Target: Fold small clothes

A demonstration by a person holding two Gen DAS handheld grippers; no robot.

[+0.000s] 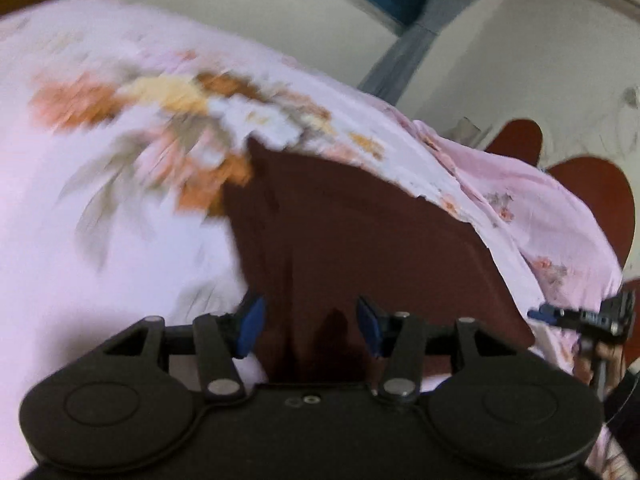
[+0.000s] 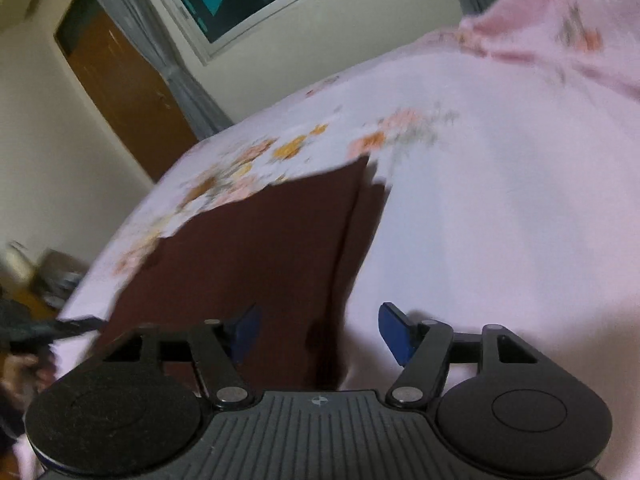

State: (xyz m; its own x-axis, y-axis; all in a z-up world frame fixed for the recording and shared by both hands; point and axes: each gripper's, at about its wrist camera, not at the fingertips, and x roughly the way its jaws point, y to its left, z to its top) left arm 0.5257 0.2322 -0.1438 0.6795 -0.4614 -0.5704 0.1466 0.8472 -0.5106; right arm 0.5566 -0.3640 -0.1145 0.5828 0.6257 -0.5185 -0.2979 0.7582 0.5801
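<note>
Through my left wrist camera, the maroon garment (image 1: 360, 240) lies flat on the floral bedsheet (image 1: 100, 240), straight ahead of my left gripper (image 1: 311, 330), its long axis running away from me; the jaws stand apart, holding nothing. Through my right wrist camera, the garment sits ahead-left of my right gripper (image 2: 320, 334), whose jaws gape wider, empty.

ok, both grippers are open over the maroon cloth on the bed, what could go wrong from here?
1. The maroon garment has a loose layer sticking out along its right edge; it may slip open, since neither the left gripper nor the right gripper grips it.
2. It lies on a soft floral bedsheet; a low pinch could catch the sheet too.
3. Both views are motion-blurred, so edges are hard to locate.
</note>
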